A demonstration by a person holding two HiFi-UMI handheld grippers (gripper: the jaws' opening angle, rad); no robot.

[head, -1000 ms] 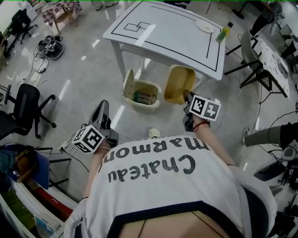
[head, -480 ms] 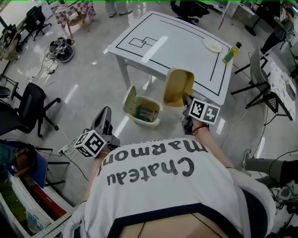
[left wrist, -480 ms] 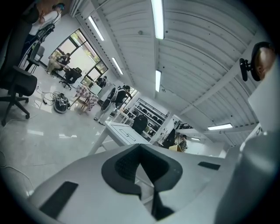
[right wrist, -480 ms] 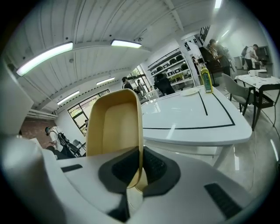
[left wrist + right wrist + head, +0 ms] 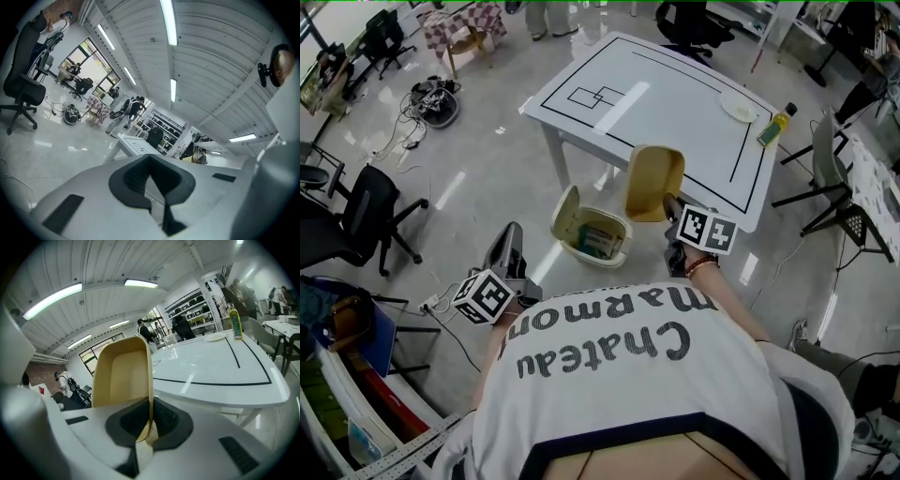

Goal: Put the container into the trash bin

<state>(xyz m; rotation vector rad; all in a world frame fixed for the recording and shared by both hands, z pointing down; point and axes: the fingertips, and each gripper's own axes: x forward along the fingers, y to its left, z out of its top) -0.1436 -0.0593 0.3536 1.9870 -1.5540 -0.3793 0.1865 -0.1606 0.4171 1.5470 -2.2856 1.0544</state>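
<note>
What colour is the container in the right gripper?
The container is plain tan, clearest in the right gripper view.

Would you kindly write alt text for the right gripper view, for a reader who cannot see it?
The right gripper pinches the wall of a tan container, held up beside a white table bearing a plate and bottle.

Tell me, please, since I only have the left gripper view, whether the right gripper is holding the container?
Observer: Yes, the right gripper is shut on the wall of the tan container.
Operator: Is the trash bin ready for it?
Observer: The trash bin stands beside the white table with its lid open.
Operator: Is the container over the bin?
Observer: Not yet; in the head view it shows to the right of the bin's opening.
</note>
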